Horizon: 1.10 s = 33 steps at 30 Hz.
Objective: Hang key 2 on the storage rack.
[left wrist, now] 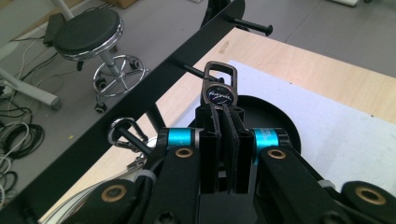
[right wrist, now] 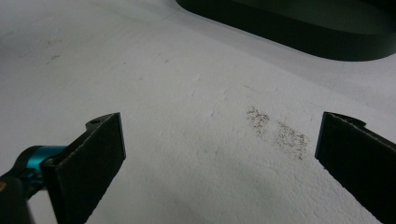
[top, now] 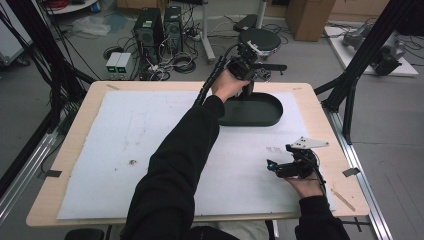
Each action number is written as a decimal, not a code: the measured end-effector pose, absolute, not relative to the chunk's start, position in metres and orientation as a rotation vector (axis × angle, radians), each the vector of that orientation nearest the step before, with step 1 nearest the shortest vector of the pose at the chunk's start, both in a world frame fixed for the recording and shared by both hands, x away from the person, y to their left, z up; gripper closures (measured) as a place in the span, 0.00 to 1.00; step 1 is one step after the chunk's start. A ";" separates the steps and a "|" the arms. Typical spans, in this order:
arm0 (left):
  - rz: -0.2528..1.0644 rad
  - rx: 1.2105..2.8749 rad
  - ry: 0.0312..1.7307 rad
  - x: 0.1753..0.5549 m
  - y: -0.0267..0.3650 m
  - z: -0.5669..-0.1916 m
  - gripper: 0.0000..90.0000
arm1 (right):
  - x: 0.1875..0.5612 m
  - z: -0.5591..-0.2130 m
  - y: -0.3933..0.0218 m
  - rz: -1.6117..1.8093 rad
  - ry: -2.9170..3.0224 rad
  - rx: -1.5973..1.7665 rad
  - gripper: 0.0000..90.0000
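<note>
A: Left gripper view: left gripper [left wrist: 223,140] clamps a key fob [left wrist: 220,88], ring end away from the jaws, just short of a peg [left wrist: 190,70] on the black rack [left wrist: 140,88].

B: Best to align the ring [left wrist: 219,73] with the peg's axis, then slide on.

A: Right gripper [right wrist: 219,154] rests over the mat [right wrist: 187,140], jaws wide apart, empty.

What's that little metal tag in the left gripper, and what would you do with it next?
It looks like a keychain, pinched in the shut left gripper. Probably nudge it forward so its loop slips over the peg just beyond it; another ring already hangs on a neighbouring peg of the black rack.
</note>
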<state>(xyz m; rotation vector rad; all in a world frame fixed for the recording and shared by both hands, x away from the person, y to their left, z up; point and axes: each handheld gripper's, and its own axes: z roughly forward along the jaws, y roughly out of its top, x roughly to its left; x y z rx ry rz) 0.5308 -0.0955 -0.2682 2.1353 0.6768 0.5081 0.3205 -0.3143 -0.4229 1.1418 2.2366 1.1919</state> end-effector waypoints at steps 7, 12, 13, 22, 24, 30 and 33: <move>0.556 2.157 0.711 0.531 -0.105 -0.281 0.94 | 0.321 -0.423 -0.315 1.193 2.230 1.141 0.01; 0.598 2.151 0.751 0.532 -0.108 -0.285 0.94 | 0.321 -0.423 -0.316 1.193 2.226 1.149 0.01; 0.608 2.151 0.761 0.533 -0.108 -0.286 0.94 | 0.322 -0.423 -0.317 1.192 2.224 1.139 0.01; 0.645 2.152 0.769 0.535 -0.113 -0.288 0.94 | 0.319 -0.419 -0.317 1.203 2.178 1.130 0.01; 0.658 2.150 0.768 0.536 -0.114 -0.288 0.94 | 0.319 -0.419 -0.316 1.199 2.181 1.123 0.01; 0.714 2.128 0.790 0.541 -0.118 -0.290 0.94 | 0.320 -0.420 -0.315 1.200 2.186 1.122 0.01; 0.695 2.131 0.791 0.541 -0.116 -0.288 0.93 | 0.319 -0.420 -0.316 1.198 2.184 1.121 0.01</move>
